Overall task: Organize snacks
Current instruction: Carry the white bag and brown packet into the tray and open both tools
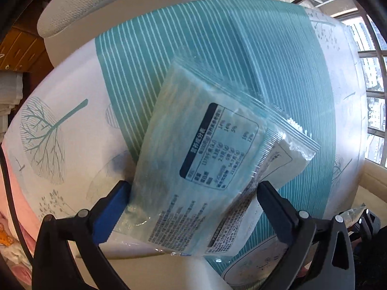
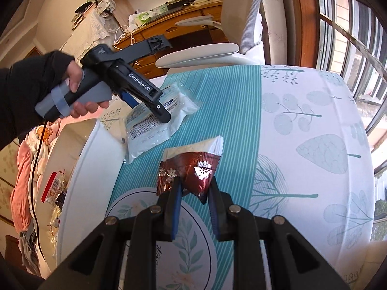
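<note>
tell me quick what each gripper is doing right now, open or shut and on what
Left gripper: open wide, a clear snack packet between the fingers, not pinched.
Right gripper: shut on a red foil snack packet.

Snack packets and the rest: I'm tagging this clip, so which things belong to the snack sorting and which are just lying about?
Part of the job:
- pale packet, between the open left gripper
- red foil packet, pinched by the right gripper
- white bin with wrapped snacks inside

Just lying about:
- chair
- wooden cabinet
- tablecloth
</note>
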`<state>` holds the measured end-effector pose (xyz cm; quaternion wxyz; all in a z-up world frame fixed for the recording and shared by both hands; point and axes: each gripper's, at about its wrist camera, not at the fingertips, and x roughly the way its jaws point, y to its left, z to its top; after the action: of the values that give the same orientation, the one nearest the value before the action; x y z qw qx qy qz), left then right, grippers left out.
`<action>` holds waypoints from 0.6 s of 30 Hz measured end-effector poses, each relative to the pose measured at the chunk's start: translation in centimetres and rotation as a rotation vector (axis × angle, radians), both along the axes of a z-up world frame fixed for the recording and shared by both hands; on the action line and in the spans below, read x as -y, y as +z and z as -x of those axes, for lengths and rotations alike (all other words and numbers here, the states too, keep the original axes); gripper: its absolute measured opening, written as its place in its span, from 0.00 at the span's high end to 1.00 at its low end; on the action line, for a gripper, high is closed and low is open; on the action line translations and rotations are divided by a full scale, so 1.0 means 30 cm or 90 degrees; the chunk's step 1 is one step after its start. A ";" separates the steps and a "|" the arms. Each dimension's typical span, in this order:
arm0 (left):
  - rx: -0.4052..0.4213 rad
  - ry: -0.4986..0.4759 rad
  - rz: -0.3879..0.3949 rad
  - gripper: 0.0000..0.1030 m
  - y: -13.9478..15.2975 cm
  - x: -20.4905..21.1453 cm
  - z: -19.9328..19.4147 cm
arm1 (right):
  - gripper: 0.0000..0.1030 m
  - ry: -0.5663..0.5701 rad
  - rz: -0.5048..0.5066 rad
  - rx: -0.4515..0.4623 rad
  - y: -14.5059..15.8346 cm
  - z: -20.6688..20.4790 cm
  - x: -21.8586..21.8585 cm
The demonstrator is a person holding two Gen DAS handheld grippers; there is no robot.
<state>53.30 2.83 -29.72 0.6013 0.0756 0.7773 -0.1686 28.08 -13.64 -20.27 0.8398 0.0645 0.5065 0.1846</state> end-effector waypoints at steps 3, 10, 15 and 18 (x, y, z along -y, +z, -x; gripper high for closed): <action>0.026 0.008 0.004 0.00 0.000 -0.021 -0.002 | 0.80 -0.010 -0.003 0.001 0.008 0.006 0.011; 0.057 0.071 0.012 0.07 0.031 -0.052 0.041 | 0.80 -0.019 -0.001 -0.003 0.019 0.020 0.017; 0.068 0.123 0.032 0.12 0.059 -0.056 0.092 | 0.80 -0.024 0.006 -0.005 0.030 0.044 0.022; 0.076 0.149 0.046 0.17 0.089 -0.026 0.136 | 0.80 -0.026 0.006 -0.007 0.043 0.064 0.028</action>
<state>49.21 3.62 -27.05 0.6643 -0.0274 0.7371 -0.1207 26.16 -14.48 -18.99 0.8408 0.0716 0.5107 0.1647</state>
